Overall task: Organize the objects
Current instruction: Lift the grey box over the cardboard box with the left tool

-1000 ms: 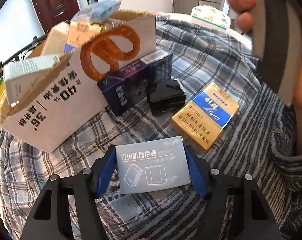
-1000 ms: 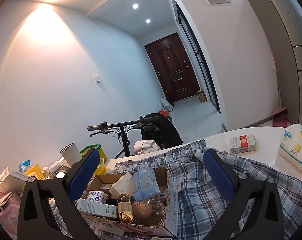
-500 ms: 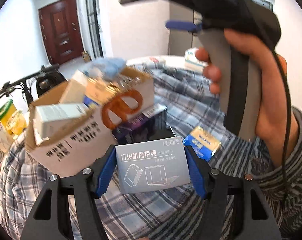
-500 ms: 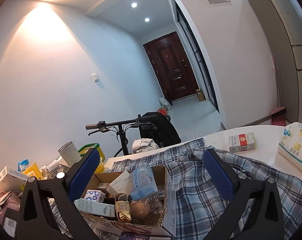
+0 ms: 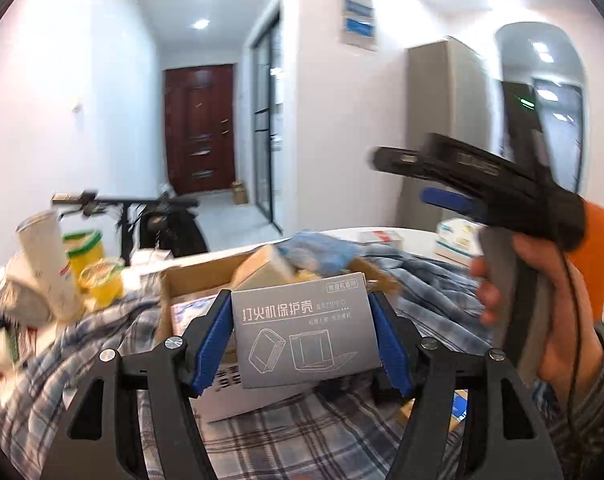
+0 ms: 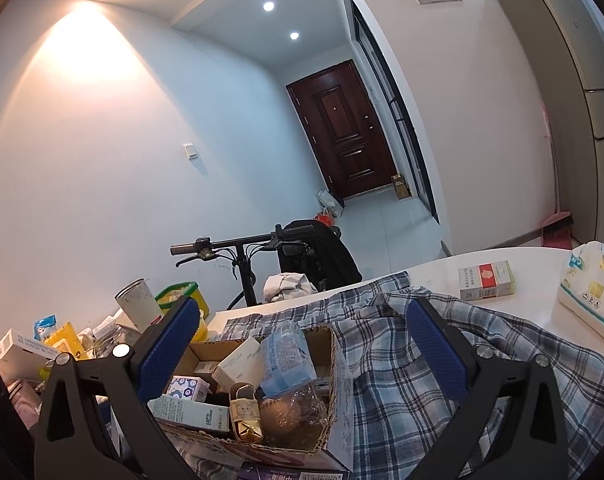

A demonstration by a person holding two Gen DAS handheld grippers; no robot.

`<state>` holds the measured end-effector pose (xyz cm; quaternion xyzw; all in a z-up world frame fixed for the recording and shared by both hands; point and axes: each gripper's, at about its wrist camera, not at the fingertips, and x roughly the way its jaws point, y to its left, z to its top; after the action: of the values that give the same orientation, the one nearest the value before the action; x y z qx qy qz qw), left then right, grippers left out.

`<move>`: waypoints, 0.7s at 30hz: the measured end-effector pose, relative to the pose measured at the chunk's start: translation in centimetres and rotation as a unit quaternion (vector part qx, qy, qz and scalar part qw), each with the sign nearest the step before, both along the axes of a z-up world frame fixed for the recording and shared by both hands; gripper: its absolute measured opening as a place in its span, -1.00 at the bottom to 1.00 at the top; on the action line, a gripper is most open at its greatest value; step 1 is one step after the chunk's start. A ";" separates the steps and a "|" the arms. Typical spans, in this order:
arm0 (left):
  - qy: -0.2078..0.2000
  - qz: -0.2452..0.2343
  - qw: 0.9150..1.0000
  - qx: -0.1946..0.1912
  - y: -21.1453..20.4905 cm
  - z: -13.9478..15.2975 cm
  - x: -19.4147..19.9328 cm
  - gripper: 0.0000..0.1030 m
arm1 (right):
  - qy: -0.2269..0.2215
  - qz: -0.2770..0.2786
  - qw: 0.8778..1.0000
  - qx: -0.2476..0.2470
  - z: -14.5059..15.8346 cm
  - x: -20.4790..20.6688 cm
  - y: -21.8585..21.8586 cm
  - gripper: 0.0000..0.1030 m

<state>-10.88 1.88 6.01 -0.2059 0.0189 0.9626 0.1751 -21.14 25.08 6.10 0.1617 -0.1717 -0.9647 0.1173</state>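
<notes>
Your left gripper [image 5: 304, 330] has its blue pads clamped on the two short edges of a flat grey cardboard packet printed with line drawings [image 5: 305, 330], held in the air in front of the open brown cardboard box crammed with small cartons [image 6: 257, 384]. Your right gripper [image 6: 302, 344] has its jaws wide apart with nothing between them, raised above that box. The box sits on a blue-and-white plaid cloth [image 6: 422, 380] spread over the white table [image 6: 534, 258], where a red-and-white cigarette pack [image 6: 486, 280] lies near the far edge.

Cardboard box [image 6: 334, 364] on plaid cloth [image 6: 442, 364], cigarette pack [image 6: 486, 280] right.
</notes>
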 end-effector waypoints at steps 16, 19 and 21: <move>0.061 0.013 0.998 -0.012 1.0 -0.5 1.2 0.34 | 0.002 0.007 1.000 0.011 -0.2 0.1 -0.7 1.00; 0.072 0.016 0.997 -0.016 1.2 -0.3 1.5 0.34 | 0.004 0.008 1.000 0.014 -0.1 0.1 -0.9 1.00; 0.074 0.021 0.997 -0.016 1.1 -0.3 1.5 0.34 | 0.012 0.008 1.000 0.018 0.1 0.4 -1.0 1.00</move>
<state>-9.40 3.00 5.75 -0.1374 0.0429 0.9782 0.1498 -20.77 24.06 6.19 0.1534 -0.1517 -0.9686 0.1239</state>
